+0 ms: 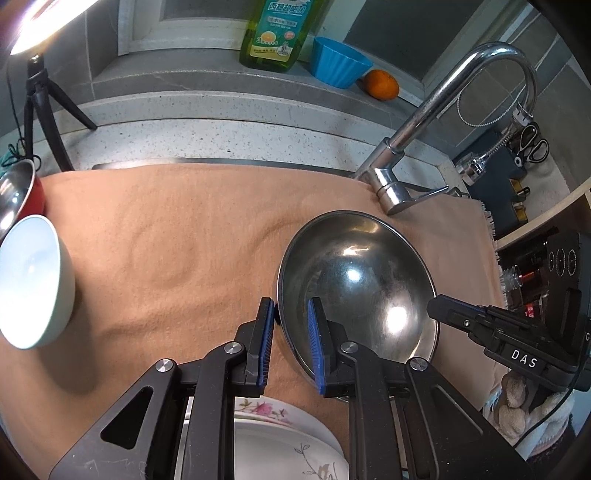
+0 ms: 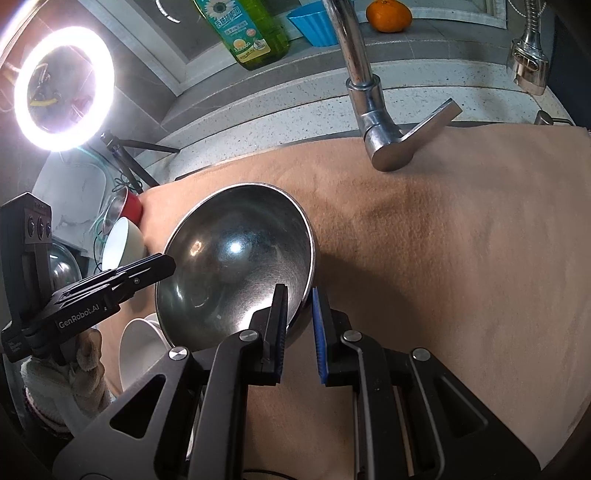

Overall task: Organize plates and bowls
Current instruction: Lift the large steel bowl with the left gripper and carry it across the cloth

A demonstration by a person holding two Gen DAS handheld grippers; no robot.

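Note:
A steel bowl [image 1: 362, 284] hangs tilted over the tan cloth [image 1: 166, 236], held by both grippers at opposite sides of its rim. My left gripper [image 1: 291, 308] is shut on the rim's left edge, one blue pad inside and one outside. My right gripper [image 2: 299, 295] is shut on the bowl [image 2: 236, 258] at its right edge in the same way. The right gripper's tip [image 1: 443, 308] also shows at the bowl's far side in the left wrist view. A white bowl [image 1: 33, 280] lies on its side at the cloth's left edge, beside a red bowl [image 1: 22, 195].
A floral plate [image 1: 280, 432] lies under my left gripper, and white plates [image 2: 140, 347] sit below the bowl. The faucet [image 1: 406, 147] stands at the cloth's back edge. A detergent bottle [image 1: 273, 33], blue bowl [image 1: 340, 62] and orange [image 1: 382, 85] sit on the ledge. A ring light [image 2: 62, 88] stands left.

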